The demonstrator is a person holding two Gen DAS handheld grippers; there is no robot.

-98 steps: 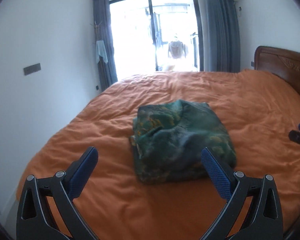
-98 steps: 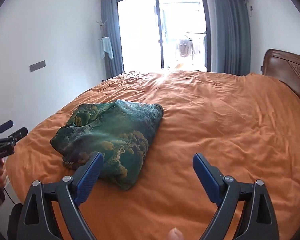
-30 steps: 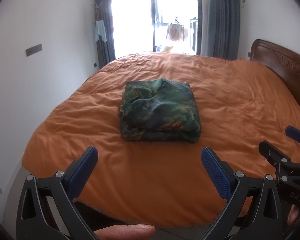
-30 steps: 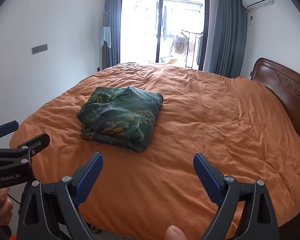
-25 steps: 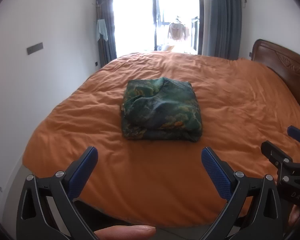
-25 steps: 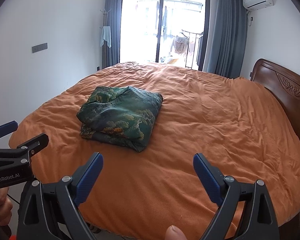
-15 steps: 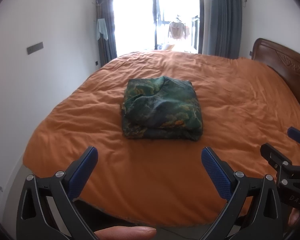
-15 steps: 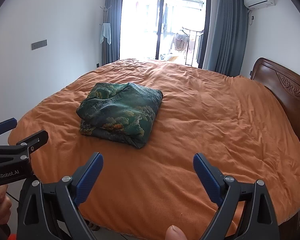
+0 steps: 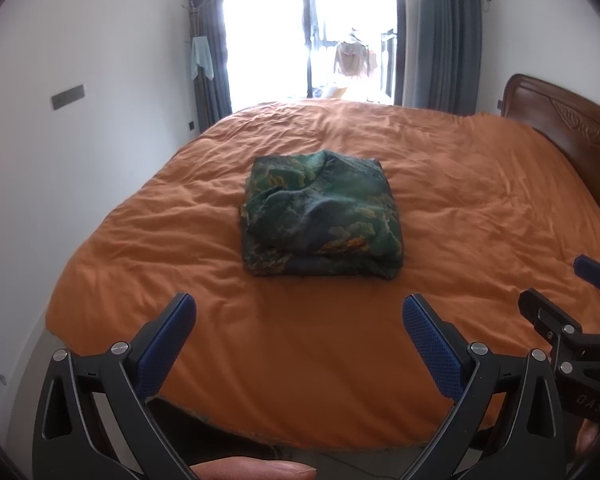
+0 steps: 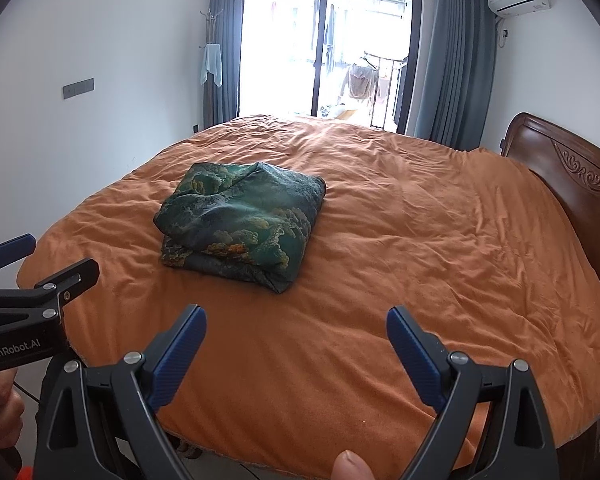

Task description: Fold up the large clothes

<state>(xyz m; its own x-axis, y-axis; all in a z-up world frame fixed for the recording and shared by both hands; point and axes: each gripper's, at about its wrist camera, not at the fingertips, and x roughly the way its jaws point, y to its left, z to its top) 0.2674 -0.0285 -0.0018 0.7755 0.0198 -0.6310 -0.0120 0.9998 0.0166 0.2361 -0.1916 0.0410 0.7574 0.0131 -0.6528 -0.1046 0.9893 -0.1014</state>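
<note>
Two claws hang over the near edge of the bed, both spread wide with nothing between their blue pads. The left gripper sits straight in line with the folded green garment, which lies ahead of it and well apart, on the orange duvet. From the right gripper the same bundle lies ahead and off to the left, also well clear of the fingertips.

The garment is a thick, roughly rectangular stack printed with green, blue and gold. Its long axis runs away from the claws toward the window, and a rounded fold edge faces them, with a looser layer showing underneath at the near left corner. Its top is rumpled, with a ridge crossing the upper layer.

The duvet is creased all over and drapes off the near side of the bed. Beyond the claws, at the far end of the room, stands a bright sliding glass door flanked by grey-blue curtains. A carved wooden headboard rises to the right, and a white wall lies to the left.
</note>
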